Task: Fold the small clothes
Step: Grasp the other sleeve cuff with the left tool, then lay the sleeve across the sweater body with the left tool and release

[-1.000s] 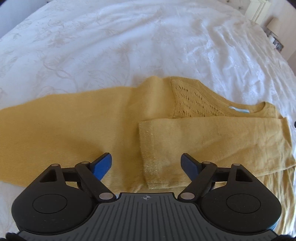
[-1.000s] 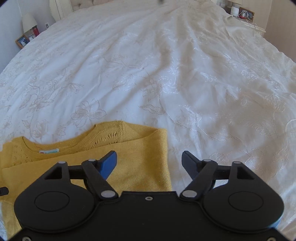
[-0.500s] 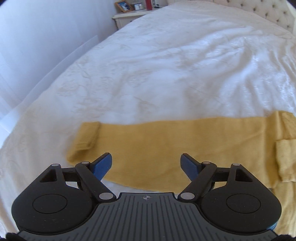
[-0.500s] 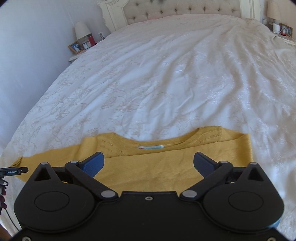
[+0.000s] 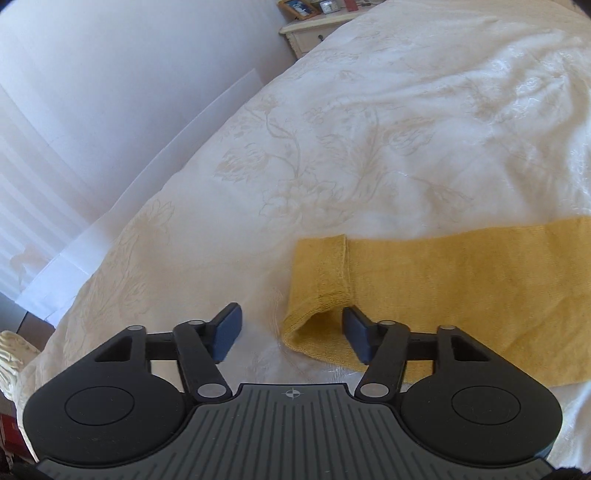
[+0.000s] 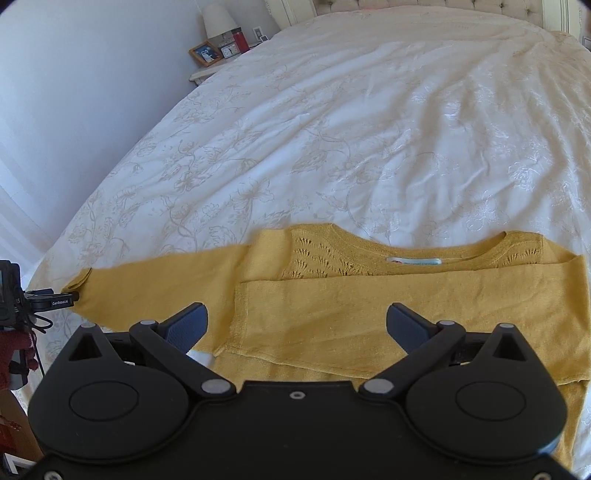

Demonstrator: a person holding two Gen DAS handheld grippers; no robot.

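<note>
Big bed (image 6: 369, 129) with a white floral-embroidered cover, tufted headboard (image 6: 424, 5) at the far end, pale wall on the left. Nightstand (image 6: 210, 72) beside the bed carries a lamp (image 6: 218, 20), a framed photo (image 6: 205, 53) and a small clock. Yellow sweater (image 6: 369, 310) lies flat near the bed's foot, one sleeve folded across the chest, the other sleeve (image 5: 461, 280) stretched out. Left gripper (image 5: 291, 328) is spread open at that sleeve's cuff (image 5: 317, 288); right gripper (image 6: 297, 326) is wide open over the folded sleeve, holding nothing.
</note>
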